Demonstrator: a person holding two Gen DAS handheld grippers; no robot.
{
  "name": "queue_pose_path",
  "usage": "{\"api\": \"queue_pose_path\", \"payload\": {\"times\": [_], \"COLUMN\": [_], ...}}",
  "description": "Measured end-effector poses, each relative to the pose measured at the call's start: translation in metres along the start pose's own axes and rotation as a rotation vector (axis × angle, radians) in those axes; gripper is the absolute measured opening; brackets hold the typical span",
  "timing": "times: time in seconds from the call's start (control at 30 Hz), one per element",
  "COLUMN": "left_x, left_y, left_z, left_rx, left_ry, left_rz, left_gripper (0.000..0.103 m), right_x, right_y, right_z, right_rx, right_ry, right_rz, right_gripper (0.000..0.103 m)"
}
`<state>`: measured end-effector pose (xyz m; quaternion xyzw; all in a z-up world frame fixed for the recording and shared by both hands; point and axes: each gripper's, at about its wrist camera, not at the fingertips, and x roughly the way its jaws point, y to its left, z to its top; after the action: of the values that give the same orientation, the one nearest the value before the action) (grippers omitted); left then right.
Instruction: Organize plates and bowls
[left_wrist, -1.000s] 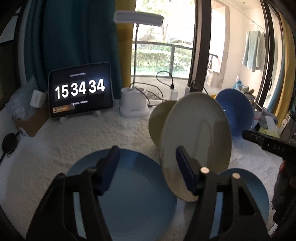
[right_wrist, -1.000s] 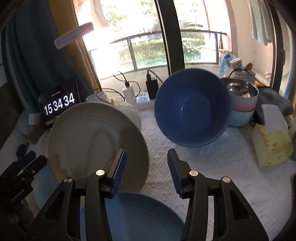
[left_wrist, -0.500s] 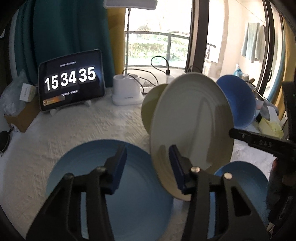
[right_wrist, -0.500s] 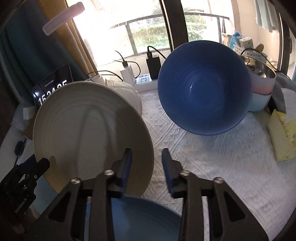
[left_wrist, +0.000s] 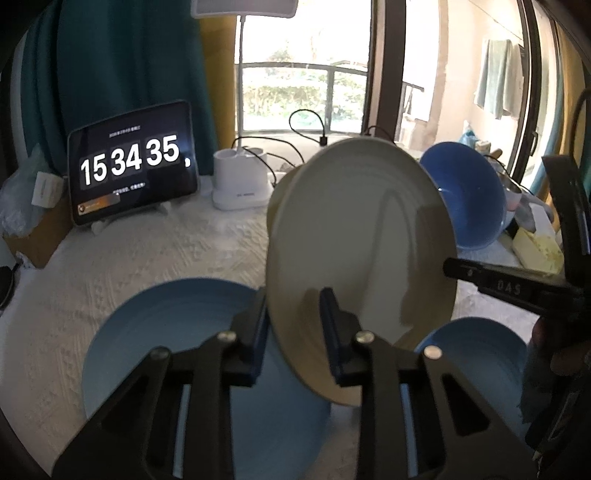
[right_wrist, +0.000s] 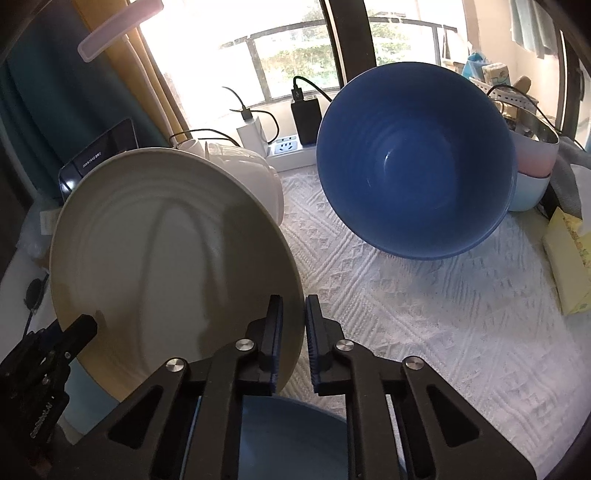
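A cream plate (left_wrist: 362, 236) stands on edge in the middle, also in the right wrist view (right_wrist: 166, 258). My left gripper (left_wrist: 293, 325) is closed around its lower rim, one pad on each face. My right gripper (right_wrist: 294, 332) is closed around its right rim. A second cream dish (left_wrist: 277, 195) stands behind it. A dark blue bowl (right_wrist: 413, 162) is tilted on its side at the back right. A large light blue plate (left_wrist: 155, 332) lies flat under my left gripper. A smaller light blue plate (left_wrist: 480, 350) lies flat under my right gripper.
A tablet clock (left_wrist: 133, 162) and a white lamp base (left_wrist: 242, 181) stand at the back left. A power strip (right_wrist: 291, 151) with chargers lies by the window. Stacked pink and pale blue bowls (right_wrist: 532, 173) and a yellow tissue pack (right_wrist: 569, 251) sit right.
Both grippers have closed from wide open onto the cream plate's rim, the left at the bottom, the right at the side. Both moved closer to the plate.
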<state>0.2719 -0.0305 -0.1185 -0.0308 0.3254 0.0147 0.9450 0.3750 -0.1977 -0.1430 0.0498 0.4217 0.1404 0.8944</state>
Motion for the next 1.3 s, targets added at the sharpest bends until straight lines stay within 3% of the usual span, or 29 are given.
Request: {"api": "queue_pose_path", "payload": {"times": [0.27, 0.6, 0.87, 1.3], "left_x": [-0.003, -0.026, -0.050, -0.071], "left_y": [0.003, 0.009, 0.020, 0.018], "left_z": [0.001, 0.010, 0.016, 0.008], "left_rx": [-0.013, -0.034, -0.067, -0.071], "left_ry": [-0.007, -0.100, -0.184, -0.190], "left_rz": [0.006, 0.027, 0.039, 0.018], "left_gripper": [0.025, 0.025, 0.025, 0.025], "right_x": [-0.005, -0.029, -0.054, -0.077], "right_y": [0.000, 0.014, 0.022, 0.026], "right_z": [-0.001, -0.001, 0.001, -0.012], "right_rx": [-0.004, -0.041, -0.036, -0.036], "right_ry": [-0.023, -0.137, -0.245, -0.270], "right_rz": [-0.009, -0.007, 0.044, 0.038], "right_gripper": [0.011, 0.011, 0.011, 0.010]}}
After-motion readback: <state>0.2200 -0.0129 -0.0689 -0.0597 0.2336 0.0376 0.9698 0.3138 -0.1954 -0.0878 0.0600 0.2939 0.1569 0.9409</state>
